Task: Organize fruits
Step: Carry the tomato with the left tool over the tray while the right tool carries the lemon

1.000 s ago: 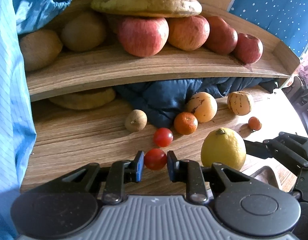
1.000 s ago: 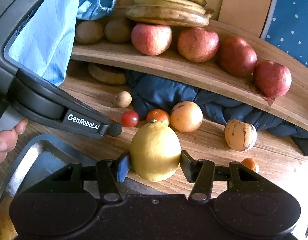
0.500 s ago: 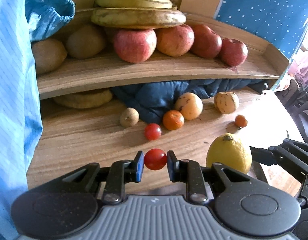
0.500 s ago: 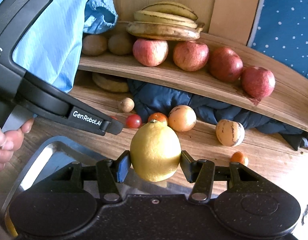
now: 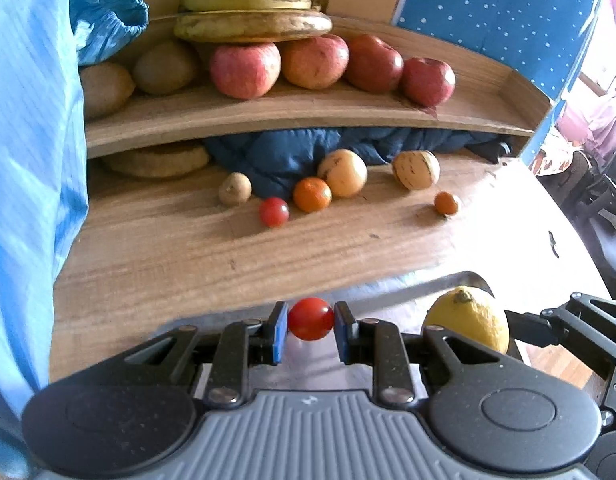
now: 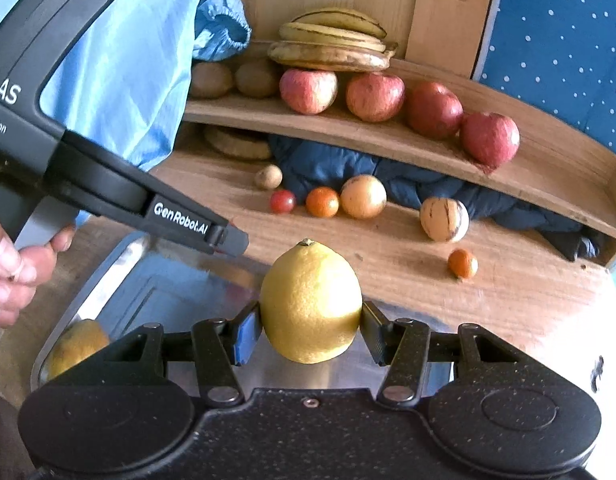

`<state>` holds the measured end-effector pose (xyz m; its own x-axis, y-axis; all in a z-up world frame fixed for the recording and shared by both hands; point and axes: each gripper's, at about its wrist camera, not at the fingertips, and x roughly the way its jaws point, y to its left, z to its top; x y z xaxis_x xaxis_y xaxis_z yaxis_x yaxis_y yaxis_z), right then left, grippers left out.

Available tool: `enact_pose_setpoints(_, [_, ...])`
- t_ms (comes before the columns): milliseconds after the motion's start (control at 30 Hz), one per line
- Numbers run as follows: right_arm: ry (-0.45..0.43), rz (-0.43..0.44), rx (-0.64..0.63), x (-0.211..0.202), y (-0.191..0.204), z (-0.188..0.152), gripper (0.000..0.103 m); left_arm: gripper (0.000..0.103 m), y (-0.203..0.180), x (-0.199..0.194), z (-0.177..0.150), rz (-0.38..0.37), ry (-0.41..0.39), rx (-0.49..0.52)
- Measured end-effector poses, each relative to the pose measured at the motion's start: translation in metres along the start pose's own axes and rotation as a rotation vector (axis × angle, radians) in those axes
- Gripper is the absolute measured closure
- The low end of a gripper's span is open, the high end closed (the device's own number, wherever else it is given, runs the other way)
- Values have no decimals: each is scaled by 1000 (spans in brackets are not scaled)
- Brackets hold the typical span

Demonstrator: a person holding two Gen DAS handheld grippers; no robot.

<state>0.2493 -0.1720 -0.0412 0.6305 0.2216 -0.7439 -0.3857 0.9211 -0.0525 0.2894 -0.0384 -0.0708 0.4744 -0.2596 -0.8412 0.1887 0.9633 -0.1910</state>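
Observation:
My left gripper (image 5: pixel 311 326) is shut on a small red cherry tomato (image 5: pixel 311 318), held above the near rim of a shiny metal tray (image 5: pixel 387 288). My right gripper (image 6: pixel 311 332) is shut on a yellow lemon (image 6: pixel 311 300), stem end up, over the same metal tray (image 6: pixel 120 280). The lemon (image 5: pixel 467 320) also shows at the lower right of the left wrist view. An orange-yellow fruit (image 6: pixel 78 344) lies in the tray's near left corner. On the wooden table (image 5: pixel 168 248) remain a second cherry tomato (image 5: pixel 274 211), a mandarin (image 5: pixel 312 194), two pale striped fruits and a small orange fruit (image 5: pixel 446 203).
A curved wooden shelf (image 5: pixel 288 110) at the back holds bananas (image 5: pixel 252 24), several red apples and kiwis. Dark blue quilted cloth (image 5: pixel 284 152) fills the space under it. A light blue sleeve (image 5: pixel 28 160) hangs at the left. A hand (image 6: pixel 16 276) grips the left tool's handle.
Both grippers have drawn back from the shelf and risen a little, carrying the tomato and the lemon off the table and over the metal tray. The grips are unchanged.

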Motion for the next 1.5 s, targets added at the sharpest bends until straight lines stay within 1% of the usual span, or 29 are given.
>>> enact_pose_setpoints(300, [40, 31, 2, -27, 5, -38, 48, 77, -21, -14, -36, 4, 27, -8])
enact_pose_setpoints(433, [67, 38, 4, -34, 6, -54, 48, 77, -29, -17, -47, 10, 30, -10])
enact_pose_setpoints(600, [85, 46, 5, -42, 9, -65, 48, 77, -36, -19, -57, 22, 45, -9])
enact_pose_setpoints(833, [104, 62, -1, -45, 9, -73, 48, 77, -42, -18, -64, 41, 70, -5])
enact_pose_setpoints(1267, [137, 74, -12, -41, 6, -77, 48, 76, -47, -8, -64, 68, 123, 2])
enact_pose_setpoints(1500, [141, 79, -17, -40, 6, -76, 48, 76, -47, -7, -64, 74, 128, 6])
